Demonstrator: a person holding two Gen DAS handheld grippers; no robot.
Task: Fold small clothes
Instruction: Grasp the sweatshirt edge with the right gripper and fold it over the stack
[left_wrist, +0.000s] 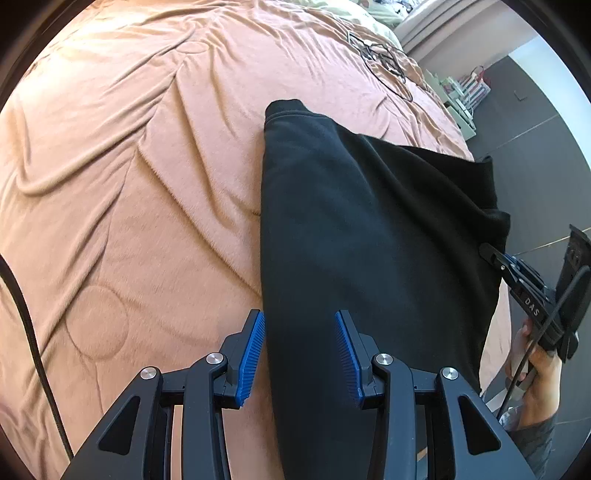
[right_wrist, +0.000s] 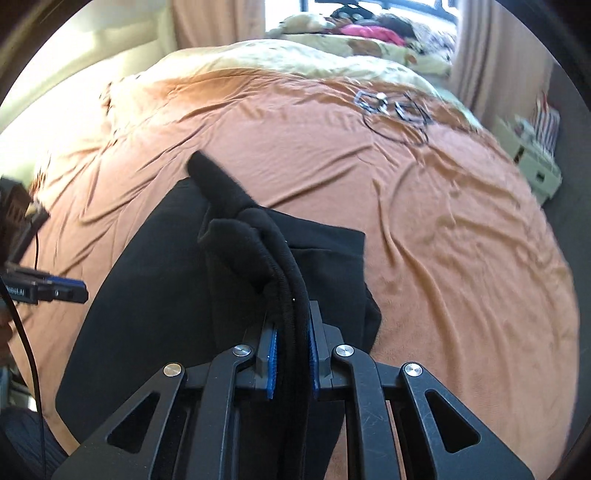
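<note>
Between the right gripper's (right_wrist: 291, 354) clenched pads lay the soft black garment's (left_wrist: 351, 229) thick hem; left gripper (left_wrist: 300, 354) straddled it unclenched.

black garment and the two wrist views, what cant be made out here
- Black garment: type unclear; lower part hidden behind the left hand-held gripper, left wrist view.
- Its gripped edge: hidden inside the right hand-held gripper.
- Cables on the orange bedspread: too small and blurred.

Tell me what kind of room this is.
Most likely a bedroom. The black garment lies on a wide bed under an orange blanket, with rumpled pale bedding behind it and curtains beside a bright window.
</note>
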